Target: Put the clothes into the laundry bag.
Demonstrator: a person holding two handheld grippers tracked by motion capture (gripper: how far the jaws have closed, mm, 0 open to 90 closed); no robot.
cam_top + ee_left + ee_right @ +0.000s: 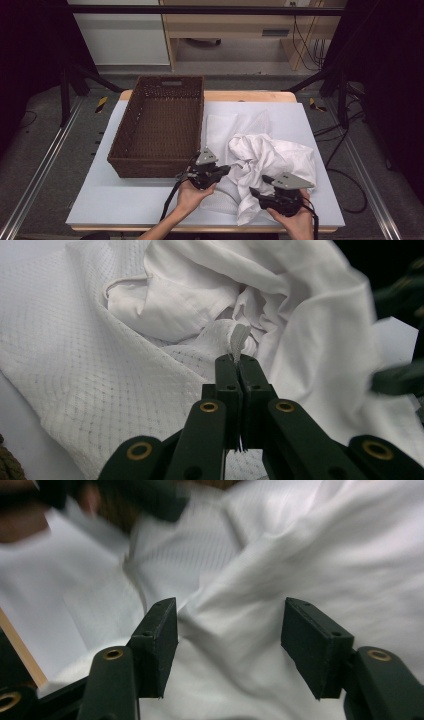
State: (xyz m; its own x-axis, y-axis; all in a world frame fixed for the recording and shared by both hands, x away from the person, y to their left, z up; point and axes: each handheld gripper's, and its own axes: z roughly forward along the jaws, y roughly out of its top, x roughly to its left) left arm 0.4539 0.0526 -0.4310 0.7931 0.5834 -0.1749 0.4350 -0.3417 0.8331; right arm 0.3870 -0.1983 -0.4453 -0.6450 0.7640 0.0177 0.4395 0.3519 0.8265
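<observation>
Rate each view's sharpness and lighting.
High view: sharp on the table, dark at both sides. Left gripper view: crisp on the left tool pinching the mesh cloth, blurred at right edge. Right gripper view: soft throughout, white garment smeared.

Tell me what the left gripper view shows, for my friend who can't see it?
The left claw is shut on a small tuft of the white mesh cloth. A crumpled plain white cloth lies heaped on top of the mesh, just past the claw.
</observation>
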